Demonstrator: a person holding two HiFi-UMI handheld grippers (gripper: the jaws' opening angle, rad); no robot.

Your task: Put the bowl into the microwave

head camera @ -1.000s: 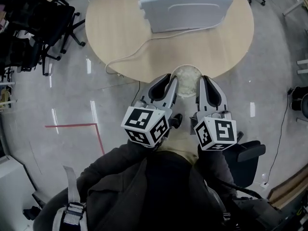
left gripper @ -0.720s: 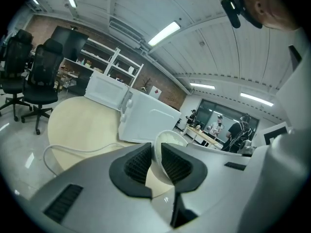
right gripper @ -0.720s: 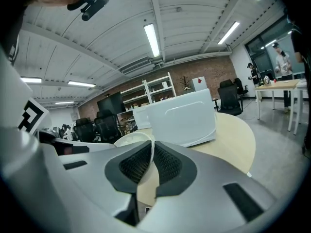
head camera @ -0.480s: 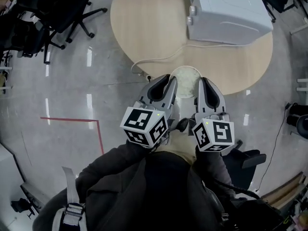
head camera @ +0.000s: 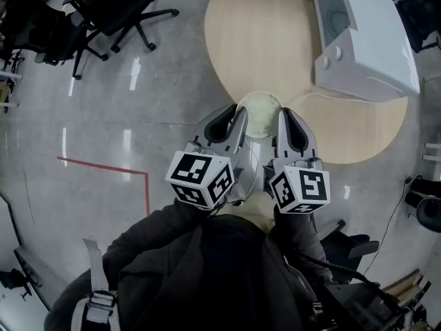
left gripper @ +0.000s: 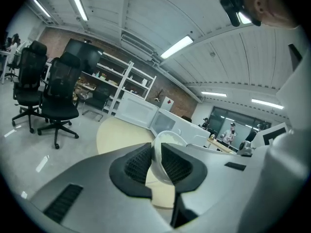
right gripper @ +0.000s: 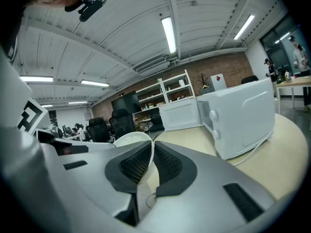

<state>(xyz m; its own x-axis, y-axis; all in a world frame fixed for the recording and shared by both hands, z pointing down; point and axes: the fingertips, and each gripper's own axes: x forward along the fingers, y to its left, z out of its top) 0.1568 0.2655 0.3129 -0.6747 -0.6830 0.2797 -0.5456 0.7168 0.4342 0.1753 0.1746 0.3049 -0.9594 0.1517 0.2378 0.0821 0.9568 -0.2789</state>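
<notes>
A pale bowl hangs between both grippers over the near edge of the round wooden table. My left gripper is shut on the bowl's left rim, its ribbed pads on either side of the wall. My right gripper is shut on the bowl's right rim the same way. The white microwave stands on the table at the far right with its door open; the right gripper view shows it ahead to the right, knobs facing me.
Black office chairs stand on the grey floor at the far left. A red tape line marks the floor to my left. The microwave's white cable lies on the table by its base. Shelves stand behind the table.
The view has swung round the table: the microwave has slid from the top centre to the far right, its open front now showing. Both grippers keep the bowl between them.
</notes>
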